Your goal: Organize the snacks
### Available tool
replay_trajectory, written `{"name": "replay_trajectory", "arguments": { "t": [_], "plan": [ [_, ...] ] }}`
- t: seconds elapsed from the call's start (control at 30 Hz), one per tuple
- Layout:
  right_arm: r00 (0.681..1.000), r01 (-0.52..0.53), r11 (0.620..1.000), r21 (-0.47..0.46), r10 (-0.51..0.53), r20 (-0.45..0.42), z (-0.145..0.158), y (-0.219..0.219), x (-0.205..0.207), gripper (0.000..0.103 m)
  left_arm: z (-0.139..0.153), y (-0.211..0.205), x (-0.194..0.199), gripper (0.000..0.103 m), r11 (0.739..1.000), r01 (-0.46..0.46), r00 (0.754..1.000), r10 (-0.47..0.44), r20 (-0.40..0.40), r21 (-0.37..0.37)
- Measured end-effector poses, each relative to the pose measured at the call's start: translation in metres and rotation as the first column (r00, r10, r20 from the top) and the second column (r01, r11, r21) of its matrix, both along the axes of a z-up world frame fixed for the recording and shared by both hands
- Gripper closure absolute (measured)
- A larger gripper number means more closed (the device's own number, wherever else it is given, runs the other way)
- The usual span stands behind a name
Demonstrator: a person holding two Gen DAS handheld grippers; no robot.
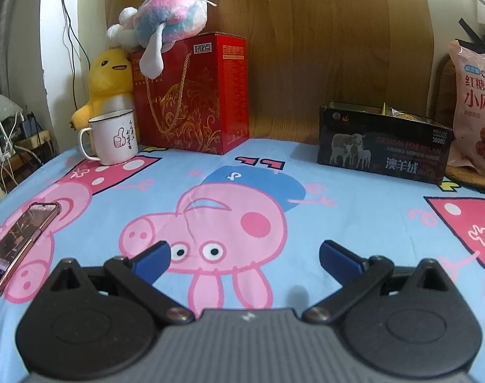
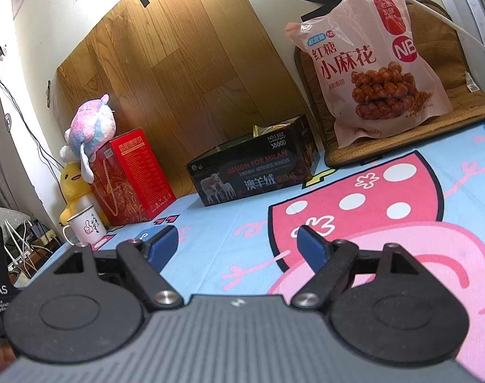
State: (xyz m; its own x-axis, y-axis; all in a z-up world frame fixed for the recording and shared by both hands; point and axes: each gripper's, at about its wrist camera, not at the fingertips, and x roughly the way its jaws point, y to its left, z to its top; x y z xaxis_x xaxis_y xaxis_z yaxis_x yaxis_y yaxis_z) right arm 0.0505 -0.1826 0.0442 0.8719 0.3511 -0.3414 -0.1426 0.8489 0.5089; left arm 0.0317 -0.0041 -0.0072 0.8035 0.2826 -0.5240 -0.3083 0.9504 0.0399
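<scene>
Pink snack bag (image 2: 379, 63) upright beside open black box (image 2: 252, 169).

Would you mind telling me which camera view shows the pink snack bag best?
The right wrist view: the pink snack bag appears whole there, leaning against a brown cushion, its printed front readable. In the left wrist view the frame's right edge cuts it off, so only its left part shows.

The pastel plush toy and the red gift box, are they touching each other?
Touching. The left wrist view shows the pastel plush toy lying on top of the red gift box, one limb hanging over the box's front.
</scene>
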Motion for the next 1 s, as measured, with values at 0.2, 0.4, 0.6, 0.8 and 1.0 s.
{"name": "replay_trajectory", "arguments": {
  "t": [0.2, 0.4, 0.6, 0.8, 1.0],
  "plan": [
    [1.0, 0.0, 1.0, 0.001, 0.0, 0.0, -0.0001, -0.0001, 0.0001, 0.019, 0.0001, -0.0011, -0.0001, 0.0, 1.0, 0.0, 1.0, 0.0, 0.0, 0.007],
    [1.0, 0.001, 1.0, 0.001, -0.001, 0.0, -0.0003, -0.0002, 0.0001, 0.019, 0.0003, -0.0021, -0.001, 0.0, 1.0, 0.015, 1.0, -0.015, 0.004, 0.006],
    [1.0, 0.001, 1.0, 0.001, -0.001, 0.0, 0.0, -0.0001, 0.0, 0.019, 0.0003, -0.0019, -0.0009, 0.0, 1.0, 0.027, 1.0, -0.027, -0.004, 0.001],
    [1.0, 0.0, 1.0, 0.001, 0.0, -0.001, 0.0001, -0.0002, 0.0, 0.019, 0.0001, -0.001, -0.0006, 0.0, 0.999, 0.04, 0.999, -0.04, -0.015, -0.014],
    [1.0, 0.0, 1.0, 0.002, 0.0, -0.001, 0.0001, -0.0003, 0.0001, 0.019, -0.0018, 0.0, 0.0007, 0.0, 0.998, 0.054, 0.998, -0.056, -0.041, -0.035]
  ]
}}
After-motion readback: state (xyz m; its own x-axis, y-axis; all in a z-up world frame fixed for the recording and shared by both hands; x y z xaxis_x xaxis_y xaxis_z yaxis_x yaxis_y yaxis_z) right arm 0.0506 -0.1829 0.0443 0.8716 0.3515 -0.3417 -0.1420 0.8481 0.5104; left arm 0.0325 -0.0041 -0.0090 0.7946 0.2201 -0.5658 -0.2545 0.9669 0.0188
